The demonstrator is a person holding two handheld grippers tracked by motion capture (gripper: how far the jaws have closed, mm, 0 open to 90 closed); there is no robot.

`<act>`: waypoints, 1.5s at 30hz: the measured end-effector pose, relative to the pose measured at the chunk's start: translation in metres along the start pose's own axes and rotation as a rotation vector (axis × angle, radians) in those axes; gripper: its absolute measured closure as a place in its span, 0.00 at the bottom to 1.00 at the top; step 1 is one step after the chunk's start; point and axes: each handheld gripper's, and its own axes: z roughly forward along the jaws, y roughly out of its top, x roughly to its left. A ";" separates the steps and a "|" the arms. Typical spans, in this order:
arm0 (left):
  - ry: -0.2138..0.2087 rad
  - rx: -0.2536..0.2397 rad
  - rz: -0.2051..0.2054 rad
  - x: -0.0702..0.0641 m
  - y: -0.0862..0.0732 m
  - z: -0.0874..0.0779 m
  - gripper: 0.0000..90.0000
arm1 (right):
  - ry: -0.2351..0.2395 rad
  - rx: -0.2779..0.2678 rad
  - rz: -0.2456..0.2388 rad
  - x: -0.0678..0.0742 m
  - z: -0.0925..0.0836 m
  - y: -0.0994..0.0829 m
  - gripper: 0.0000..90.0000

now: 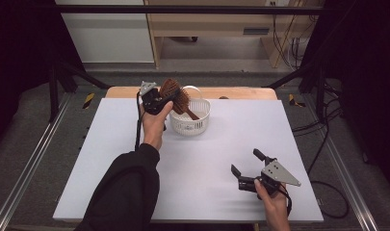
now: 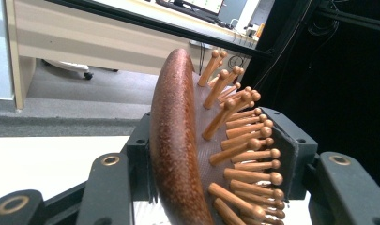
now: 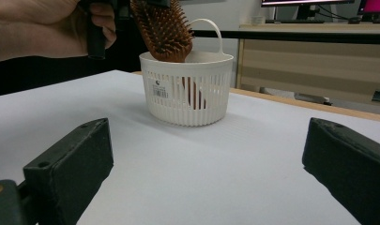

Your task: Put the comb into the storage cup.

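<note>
we note a wooden hairbrush (image 1: 175,95) held in the left gripper (image 1: 160,100) above the white basket (image 1: 190,126) near the far edge of the white table (image 1: 110,159). the jaws are closed on the brush head from both sides, one pad against its smooth back, the other against the pins. in the left gripper view the hairbrush (image 2: 178,154) shows a reddish-brown, speckled, curved back and rows of pale wooden pins with rounded tips. in the right gripper view the hairbrush (image 3: 163,28) stands head up and tilted, its handle down inside the basket (image 3: 187,89), which is slatted, with a loop handle and a barcode label. the right gripper (image 1: 246,168) rests on the near right of the table, well apart from the basket, jaws spread wide with nothing between them.
</note>
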 end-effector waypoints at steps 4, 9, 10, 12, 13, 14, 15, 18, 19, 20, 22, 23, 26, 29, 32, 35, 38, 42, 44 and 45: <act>-0.001 -0.002 -0.006 0.003 -0.001 -0.001 0.49 | 0.000 -0.001 -0.003 0.000 0.000 0.000 0.03; -0.003 0.002 -0.013 0.008 -0.003 -0.004 0.48 | -0.001 0.002 -0.006 0.001 0.000 0.000 0.02; -0.003 0.002 -0.015 0.008 -0.003 -0.005 0.48 | 0.000 0.003 -0.007 0.001 0.000 0.000 0.02; -0.003 0.001 -0.023 0.011 -0.004 -0.006 0.48 | 0.000 0.003 -0.008 0.001 0.001 0.000 0.02; -0.002 0.002 -0.026 0.012 -0.005 -0.006 0.48 | 0.000 0.004 -0.009 0.001 0.001 0.000 0.02; -0.002 0.003 -0.031 0.013 -0.005 -0.006 0.48 | 0.000 0.004 -0.008 0.001 0.001 0.000 0.02; -0.004 0.003 -0.037 0.014 -0.005 -0.007 0.48 | 0.000 0.004 -0.008 0.001 0.001 0.000 0.02; -0.006 0.001 -0.037 0.016 -0.006 -0.007 0.48 | 0.000 0.004 -0.010 0.001 0.001 0.000 0.02; -0.005 -0.001 -0.040 0.016 -0.006 -0.007 0.48 | 0.000 0.004 -0.010 0.001 0.001 0.000 0.02; -0.005 -0.001 -0.040 0.016 -0.006 -0.007 0.48 | 0.000 0.004 -0.009 0.001 0.001 0.000 0.02; -0.005 -0.002 -0.037 0.016 -0.006 -0.007 0.48 | 0.001 0.004 -0.011 0.002 0.001 -0.001 0.02; -0.004 -0.001 -0.036 0.016 -0.006 -0.007 0.48 | 0.002 0.005 -0.012 0.002 0.001 -0.001 0.02; -0.001 0.001 -0.041 0.017 -0.007 -0.007 0.48 | 0.001 0.004 -0.011 0.002 0.001 -0.001 0.02; -0.003 -0.001 -0.039 0.017 -0.007 -0.007 0.48 | 0.002 0.004 -0.011 0.002 0.001 -0.001 0.02; -0.003 -0.003 -0.039 0.017 -0.007 -0.007 0.48 | 0.003 0.004 -0.011 0.003 0.001 -0.001 0.02; -0.003 -0.004 -0.041 0.018 -0.007 -0.006 0.48 | 0.003 0.004 -0.011 0.002 0.001 -0.001 0.02; -0.003 -0.006 -0.042 0.018 -0.007 -0.006 0.48 | 0.004 0.007 -0.011 0.003 0.001 -0.001 0.02; -0.002 -0.005 -0.042 0.018 -0.007 -0.006 0.48 | 0.005 0.006 -0.010 0.003 0.001 -0.001 0.02; -0.001 -0.004 -0.042 0.018 -0.007 -0.006 0.48 | 0.005 0.004 -0.009 0.002 0.001 -0.001 0.02; -0.001 -0.003 -0.043 0.018 -0.007 -0.006 0.48 | 0.005 0.005 -0.009 0.002 0.001 -0.001 0.02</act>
